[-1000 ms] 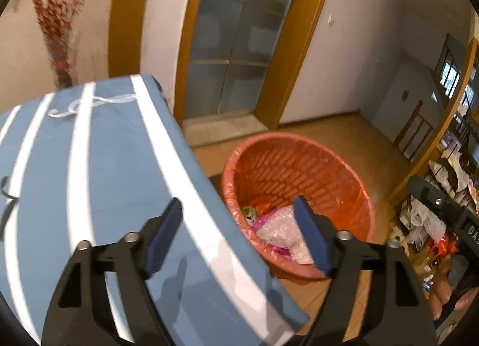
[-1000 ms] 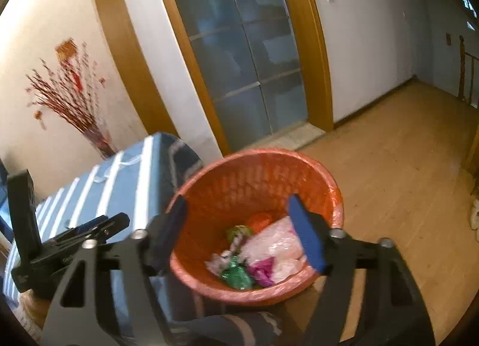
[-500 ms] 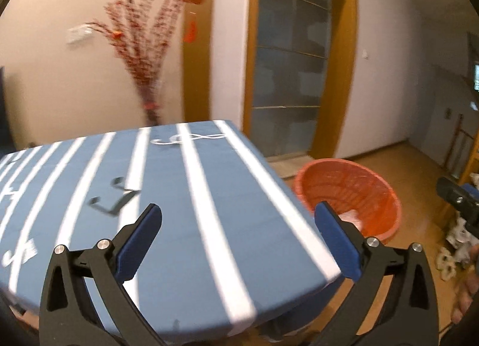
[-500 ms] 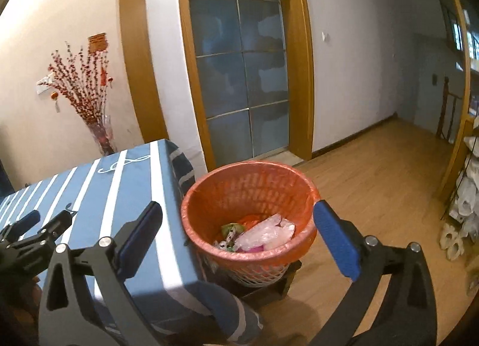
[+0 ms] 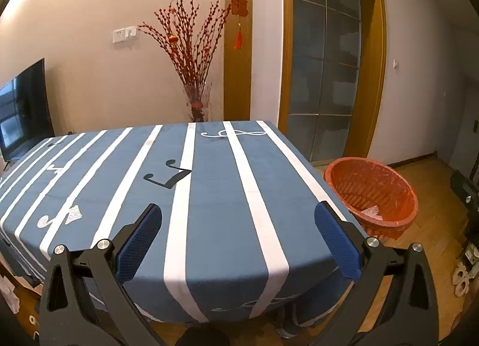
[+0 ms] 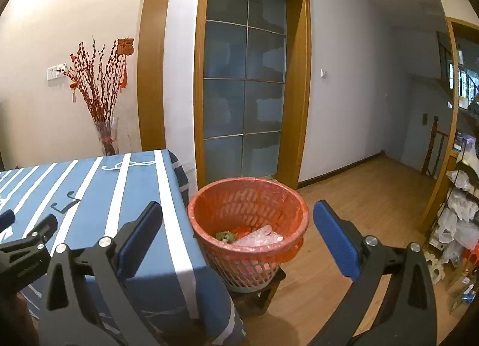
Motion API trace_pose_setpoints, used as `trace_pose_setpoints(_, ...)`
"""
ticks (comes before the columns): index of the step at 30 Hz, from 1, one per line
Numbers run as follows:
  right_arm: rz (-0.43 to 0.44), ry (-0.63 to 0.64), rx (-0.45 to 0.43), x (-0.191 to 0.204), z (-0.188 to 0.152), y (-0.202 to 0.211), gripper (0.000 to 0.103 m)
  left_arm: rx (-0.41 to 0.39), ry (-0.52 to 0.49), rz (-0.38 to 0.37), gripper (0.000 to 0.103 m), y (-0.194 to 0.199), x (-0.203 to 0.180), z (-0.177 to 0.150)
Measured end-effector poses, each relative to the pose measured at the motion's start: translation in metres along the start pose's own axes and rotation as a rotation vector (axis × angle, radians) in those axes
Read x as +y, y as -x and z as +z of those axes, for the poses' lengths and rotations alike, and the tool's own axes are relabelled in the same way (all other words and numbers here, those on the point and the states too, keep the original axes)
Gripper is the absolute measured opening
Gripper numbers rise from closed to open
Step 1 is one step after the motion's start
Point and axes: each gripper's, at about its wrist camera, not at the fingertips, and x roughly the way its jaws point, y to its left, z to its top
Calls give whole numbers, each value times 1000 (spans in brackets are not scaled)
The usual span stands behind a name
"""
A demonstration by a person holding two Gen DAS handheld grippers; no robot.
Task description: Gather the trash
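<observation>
Both grippers have pulled back from over the orange basket (image 6: 250, 220) since a second ago, their jaws having just been opening — now spread wide with nothing between them. The left gripper (image 5: 238, 241) hangs over the blue striped counter (image 5: 215, 196). The right gripper (image 6: 238, 238) faces the basket — trash (image 6: 257, 236) lies inside it, beside the counter's corner.
</observation>
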Motion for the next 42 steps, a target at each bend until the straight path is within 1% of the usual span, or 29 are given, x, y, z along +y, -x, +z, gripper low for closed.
trace_pose_setpoints(6, -10, 26, 39, 10, -10, 12, 99, -4, 15, -3, 100, 11, 4, -7)
trace_pose_setpoints(15, -21, -10, 92, 8, -22, 20, 99, 5, 16, 9, 100, 20, 5, -20)
trace_pose_setpoints(20, -40, -11, 94, 8, -27, 22, 99, 17, 33, 8, 100, 21, 9, -23)
trace_pose_setpoints(32, -53, -23, 123, 7, -37, 18, 99, 38, 42, 3, 100, 21, 8, -29)
trace_pose_setpoints(42, -56, -27, 136, 8, -40, 13, 99, 50, 54, 2, 100, 19, 9, -31)
